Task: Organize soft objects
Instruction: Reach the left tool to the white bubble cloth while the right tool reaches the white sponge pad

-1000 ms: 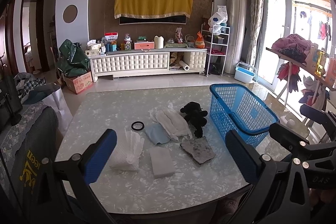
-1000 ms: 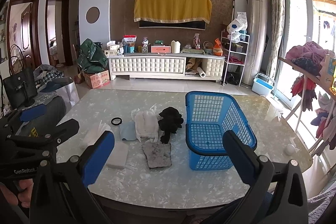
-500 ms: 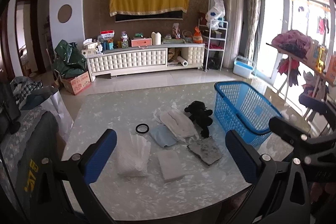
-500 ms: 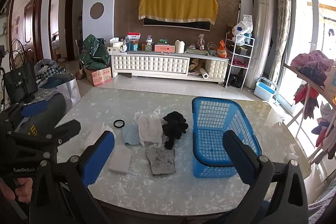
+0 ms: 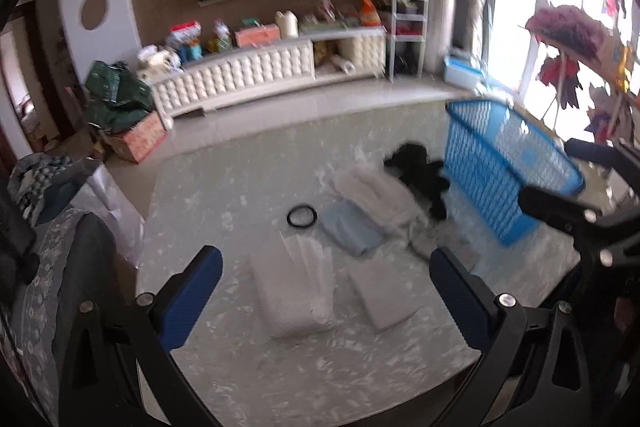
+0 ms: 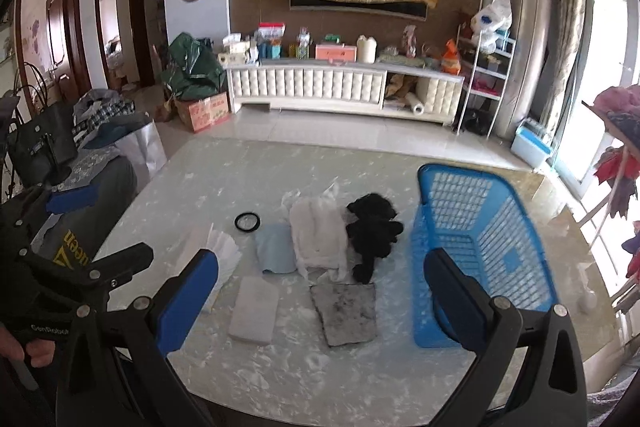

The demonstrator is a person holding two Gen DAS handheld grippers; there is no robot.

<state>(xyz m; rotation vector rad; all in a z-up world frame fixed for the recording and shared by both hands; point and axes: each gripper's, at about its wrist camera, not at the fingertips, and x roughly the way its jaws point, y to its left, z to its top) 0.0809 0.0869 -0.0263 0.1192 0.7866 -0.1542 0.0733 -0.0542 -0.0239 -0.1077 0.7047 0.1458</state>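
Observation:
Soft things lie on a pale marble table (image 6: 248,379): a white tissue pack (image 5: 296,287), a white sponge block (image 6: 254,305), a light blue cloth (image 6: 274,247), a white mesh cloth (image 6: 318,235), a black cloth (image 6: 374,229) and a grey rag (image 6: 346,307). A blue plastic basket (image 6: 480,251) stands at the right. My left gripper (image 5: 326,293) is open, above the tissue pack and the sponge block (image 5: 384,297). My right gripper (image 6: 320,297) is open, above the sponge and rag. Both are empty.
A black ring (image 6: 247,222) lies behind the blue cloth. A grey chair with a bag (image 6: 80,211) stands left of the table. A white TV cabinet (image 6: 344,87) runs along the far wall. A clothes rack (image 6: 620,155) stands at the right.
Both grippers have moved forward and down toward the table. The left view has tilted and now blurs. Nothing on the table has moved.

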